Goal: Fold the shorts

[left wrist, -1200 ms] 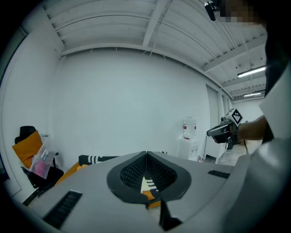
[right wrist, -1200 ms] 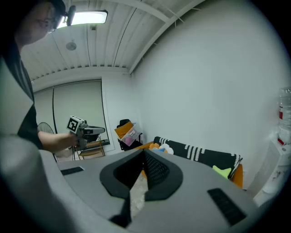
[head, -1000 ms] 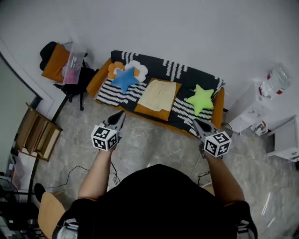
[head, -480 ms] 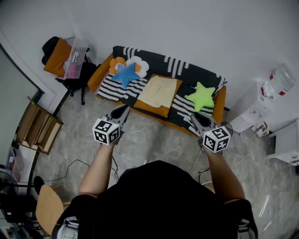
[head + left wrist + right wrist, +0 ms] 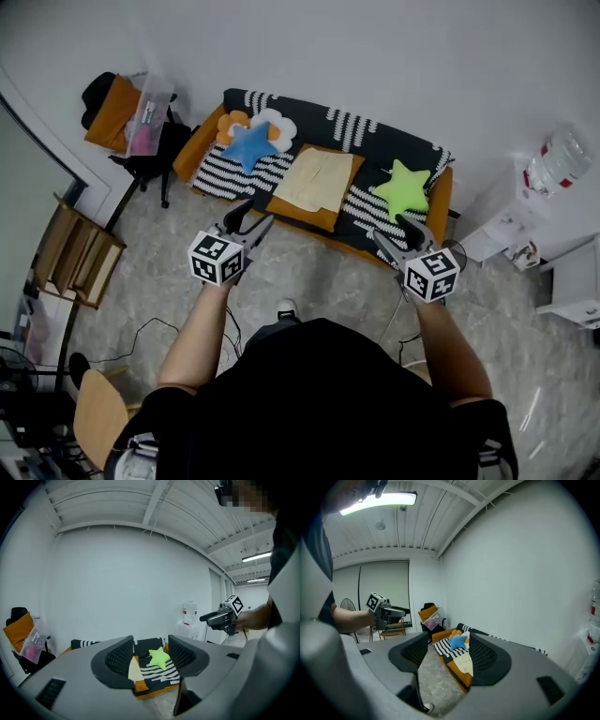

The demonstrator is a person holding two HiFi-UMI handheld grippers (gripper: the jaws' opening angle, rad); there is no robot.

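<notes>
Two hand-held grippers: the left hand-held gripper and the right hand-held gripper have just been opening; both sets of jaws stand apart with nothing between them.
Shorts: the cream shorts lie flat on the sofa seat, between the blue star cushion and the green star cushion, well apart from both grippers.
Risk, grip: the jaws may pinch the striped cover along with the cloth, or catch only one layer.
Risk, fold: uneven pulls would likely skew the fold.
Risk, cushions: a wide reach could knock either one.
</notes>
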